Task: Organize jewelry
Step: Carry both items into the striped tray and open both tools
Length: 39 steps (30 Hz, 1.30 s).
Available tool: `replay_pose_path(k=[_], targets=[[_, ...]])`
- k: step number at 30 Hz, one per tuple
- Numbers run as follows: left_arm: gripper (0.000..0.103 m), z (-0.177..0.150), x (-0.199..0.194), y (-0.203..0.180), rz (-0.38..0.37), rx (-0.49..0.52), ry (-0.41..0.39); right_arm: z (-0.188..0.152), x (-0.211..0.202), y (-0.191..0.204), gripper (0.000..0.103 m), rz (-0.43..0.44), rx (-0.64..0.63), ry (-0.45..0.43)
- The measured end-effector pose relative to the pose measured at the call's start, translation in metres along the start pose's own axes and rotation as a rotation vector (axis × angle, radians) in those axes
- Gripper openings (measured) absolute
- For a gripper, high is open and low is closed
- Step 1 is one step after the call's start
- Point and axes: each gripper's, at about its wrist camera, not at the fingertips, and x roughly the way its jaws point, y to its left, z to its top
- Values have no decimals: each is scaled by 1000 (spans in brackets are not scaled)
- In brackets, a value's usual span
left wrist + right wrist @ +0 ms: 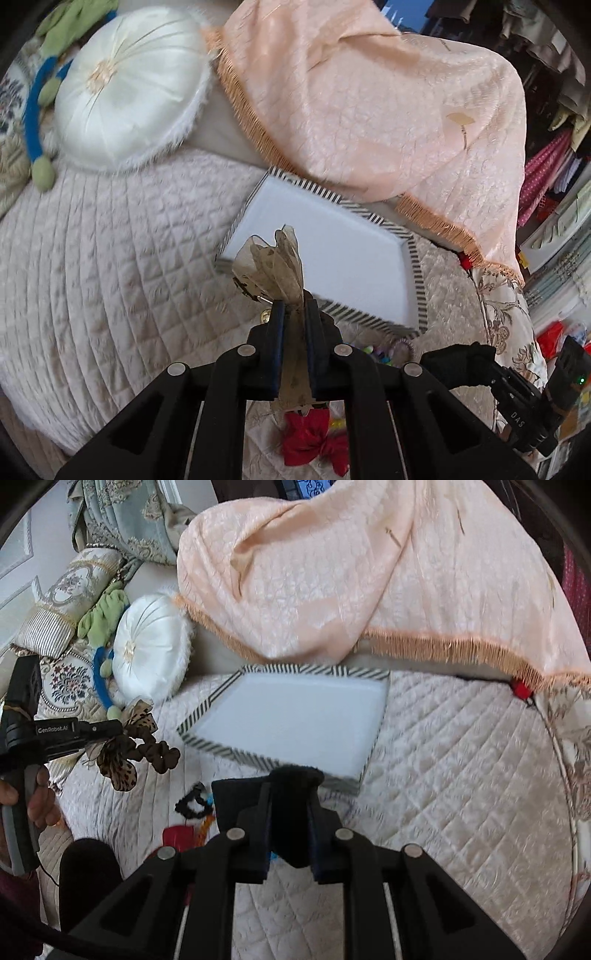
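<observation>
My left gripper (293,308) is shut on a sheer leopard-print hair bow (275,266), held above the near edge of a white tray with a black-and-white striped rim (415,275). In the right wrist view the same bow (127,746) hangs from the left gripper (122,725) at the left, short of the tray (295,670). My right gripper (291,794) is shut on a black fuzzy hair piece (295,775), just before the tray's near corner. The tray's white floor shows nothing on it.
A red bow (314,439) and colourful small pieces (380,354) lie on the quilted bed under the grippers; a black scrunchie (192,803) and red item (179,836) too. A round white cushion (129,88) and a peach fringed cloth (369,103) lie beyond the tray.
</observation>
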Motion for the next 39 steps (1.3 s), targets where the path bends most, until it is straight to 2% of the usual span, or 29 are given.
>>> replay_pose_path(k=[7, 17, 29, 36, 38, 39], targets=[[2, 28, 15, -11, 13, 34, -28, 25, 19, -11, 15, -41, 28, -17], [2, 57, 77, -11, 88, 77, 9, 51, 83, -38, 16, -55, 113, 25], [2, 70, 154, 11, 152, 88, 99, 43, 153, -57, 16, -64, 159, 160], [2, 63, 176, 26, 162, 74, 142, 35, 165, -63, 16, -91, 154, 208], [6, 60, 182, 27, 173, 86, 160, 36, 165, -59, 17, -118, 116, 213], [12, 57, 185, 27, 177, 88, 172, 35, 165, -57, 18, -138, 95, 218]])
